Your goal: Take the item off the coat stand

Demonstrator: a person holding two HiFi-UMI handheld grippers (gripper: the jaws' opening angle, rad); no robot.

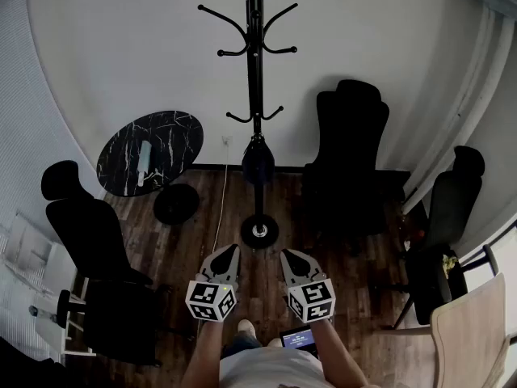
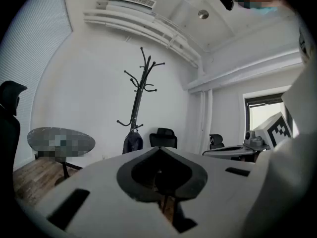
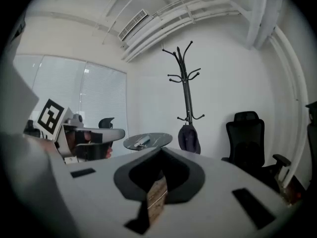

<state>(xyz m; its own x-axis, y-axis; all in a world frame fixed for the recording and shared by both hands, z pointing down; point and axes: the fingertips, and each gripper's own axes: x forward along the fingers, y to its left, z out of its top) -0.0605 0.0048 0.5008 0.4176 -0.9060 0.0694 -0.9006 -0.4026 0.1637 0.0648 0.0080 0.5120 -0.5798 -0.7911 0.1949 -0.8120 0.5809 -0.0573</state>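
Note:
A black coat stand (image 1: 255,95) rises against the white wall, its round base (image 1: 259,232) on the wood floor. A dark bag (image 1: 258,161) hangs from a low hook on its pole; the same bag (image 2: 132,142) shows in the left gripper view and the bag (image 3: 189,138) in the right gripper view. My left gripper (image 1: 230,251) and right gripper (image 1: 287,256) are held side by side near my body, well short of the stand. Both are shut with nothing between the jaws.
A round black marble table (image 1: 150,151) stands left of the stand, with a small stool (image 1: 176,203) beside it. Black office chairs (image 1: 350,156) sit right of the stand, at far right (image 1: 444,217) and at near left (image 1: 93,233). A white cable (image 1: 220,208) runs along the floor.

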